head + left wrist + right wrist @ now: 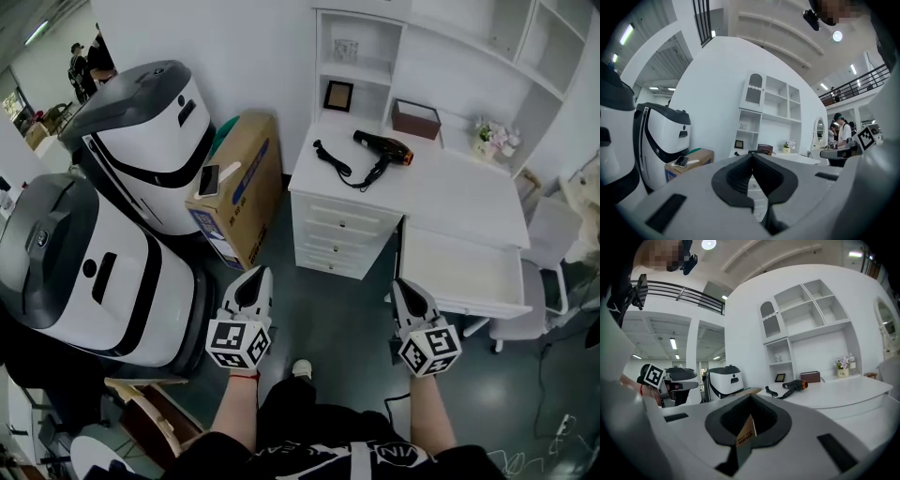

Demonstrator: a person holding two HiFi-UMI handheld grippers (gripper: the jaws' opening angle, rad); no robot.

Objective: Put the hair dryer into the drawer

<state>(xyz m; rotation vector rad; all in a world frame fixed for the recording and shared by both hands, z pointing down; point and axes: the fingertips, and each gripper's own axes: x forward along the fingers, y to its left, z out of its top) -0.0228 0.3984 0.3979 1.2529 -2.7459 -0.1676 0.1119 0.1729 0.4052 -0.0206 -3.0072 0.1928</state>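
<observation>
Fingers on your left gripper point(256, 277) and your right gripper point(405, 289) are clenched shut with nothing held. Both hang level in front of you, well short of the desk point(469, 202). The step in hand is the reach, so part the jaws of one gripper before you close in, probably the right one, since it sits nearer the drawer point(459, 267).

That drawer already stands pulled out below the front edge of the desk, toward its right corner, and looks bare inside, just beyond the right gripper. The hair dryer point(384, 150) lies well apart from both grippers. It is on the left half of the desk top, close to the back edge, with its handle angled toward the front edge and its orange end turned toward the brown box point(415, 118) behind it. Its cord point(333, 157) trails off toward the left edge.

Come in over the front edge and take the handle crosswise, close to the barrel, so the weight does not swing. Lift high enough that the cord clears the desk top. It may well drag or catch, so gather it into the drawer too.
</observation>
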